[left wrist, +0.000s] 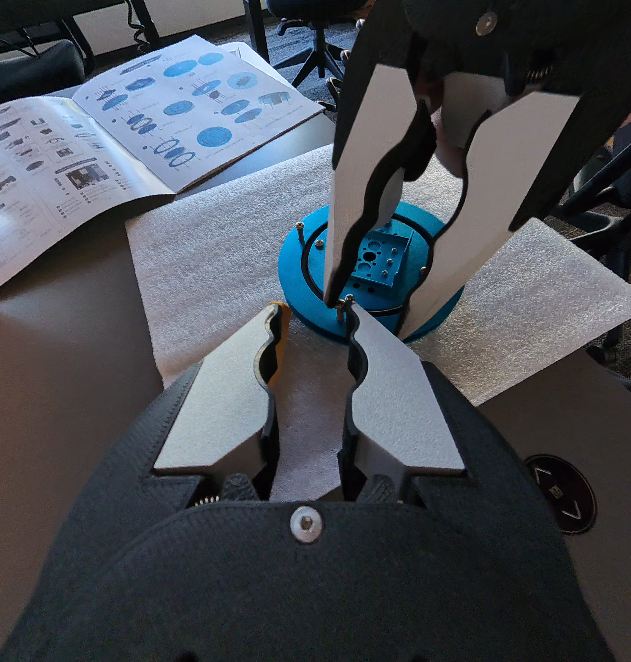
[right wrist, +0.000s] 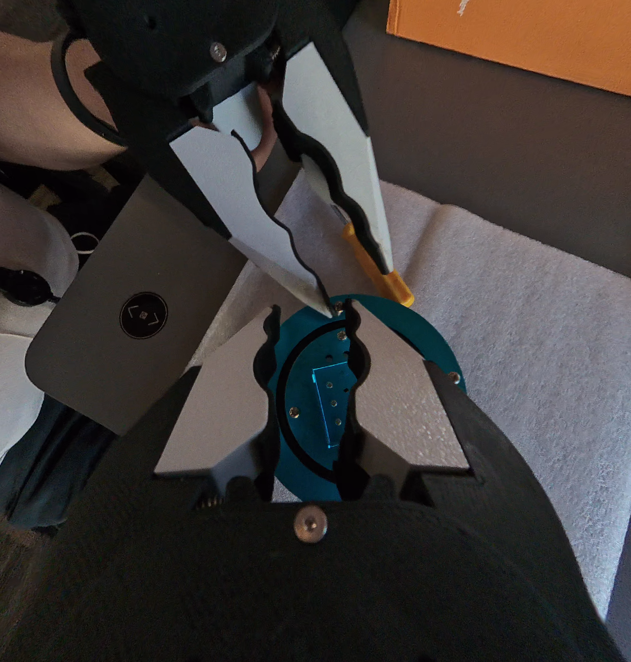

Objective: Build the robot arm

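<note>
A blue round metal assembly (left wrist: 306, 283) with a square bracket and several upright screws sits on a white foam sheet (left wrist: 217, 268). My left gripper (left wrist: 315, 311) is open, and its right fingertip touches a screw (left wrist: 339, 308) at the disc's near rim. My right gripper (left wrist: 367, 317) comes down from above, open, straddling the disc, with one fingertip at the same screw. In the right wrist view my right gripper (right wrist: 312, 308) is open over the disc (right wrist: 306, 394). The left gripper (right wrist: 358, 290) is opposite it. An orange screwdriver (right wrist: 396, 283) lies on the foam under the left gripper.
An open booklet with diagrams (left wrist: 127, 125) lies at the back left of the grey table (left wrist: 56, 394). A round black inset (left wrist: 561, 494) is in the tabletop at the right. An orange box (right wrist: 521, 43) stands beyond the foam. Office chairs (left wrist: 317, 43) stand off the table.
</note>
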A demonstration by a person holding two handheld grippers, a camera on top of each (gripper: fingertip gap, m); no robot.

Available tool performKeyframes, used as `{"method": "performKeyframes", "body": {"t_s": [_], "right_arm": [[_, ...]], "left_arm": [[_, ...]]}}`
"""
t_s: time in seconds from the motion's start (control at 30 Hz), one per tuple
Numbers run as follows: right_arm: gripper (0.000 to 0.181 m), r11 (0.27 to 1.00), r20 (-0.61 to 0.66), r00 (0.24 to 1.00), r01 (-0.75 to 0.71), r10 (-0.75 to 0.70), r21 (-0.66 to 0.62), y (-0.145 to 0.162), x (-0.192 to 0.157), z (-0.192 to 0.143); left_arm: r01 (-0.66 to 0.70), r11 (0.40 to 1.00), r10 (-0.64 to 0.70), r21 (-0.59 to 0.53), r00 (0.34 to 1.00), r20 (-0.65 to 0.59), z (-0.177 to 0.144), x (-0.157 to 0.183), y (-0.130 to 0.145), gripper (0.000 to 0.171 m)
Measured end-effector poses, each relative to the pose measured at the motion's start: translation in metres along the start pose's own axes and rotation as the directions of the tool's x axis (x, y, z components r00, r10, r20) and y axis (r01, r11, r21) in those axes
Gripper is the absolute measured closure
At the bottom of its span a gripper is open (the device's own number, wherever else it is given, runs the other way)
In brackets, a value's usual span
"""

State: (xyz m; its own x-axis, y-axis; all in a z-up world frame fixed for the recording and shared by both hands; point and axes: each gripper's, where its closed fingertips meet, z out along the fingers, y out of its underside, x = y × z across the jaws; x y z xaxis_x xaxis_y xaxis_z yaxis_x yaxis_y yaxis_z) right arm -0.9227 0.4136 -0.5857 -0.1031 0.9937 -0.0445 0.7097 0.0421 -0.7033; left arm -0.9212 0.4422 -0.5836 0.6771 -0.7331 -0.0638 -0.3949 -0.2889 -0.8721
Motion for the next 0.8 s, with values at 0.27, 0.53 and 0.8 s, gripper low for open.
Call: {"method": "performKeyframes", "body": {"t_s": [0.27,0.53,0.8], "right_arm": [[0.147,1.0,-0.038,0.999,0.02,-0.02,-0.004,0.003,-0.002,-0.001],[0.157,1.0,-0.124,0.992,0.023,-0.025,-0.019,0.008,0.01,-0.013],[0.166,0.997,-0.074,0.995,0.059,-0.063,-0.054,0.03,-0.024,-0.06]], "left_arm": [[0.012,1.0,-0.012,-0.008,1.0,-0.021,0.001,0.0,0.003,0.132],[0.017,1.0,-0.017,-0.011,0.998,-0.059,-0.004,0.001,0.011,0.149],[0.029,0.997,-0.018,0.07,0.989,-0.148,-0.022,0.036,-0.004,0.148]]}}
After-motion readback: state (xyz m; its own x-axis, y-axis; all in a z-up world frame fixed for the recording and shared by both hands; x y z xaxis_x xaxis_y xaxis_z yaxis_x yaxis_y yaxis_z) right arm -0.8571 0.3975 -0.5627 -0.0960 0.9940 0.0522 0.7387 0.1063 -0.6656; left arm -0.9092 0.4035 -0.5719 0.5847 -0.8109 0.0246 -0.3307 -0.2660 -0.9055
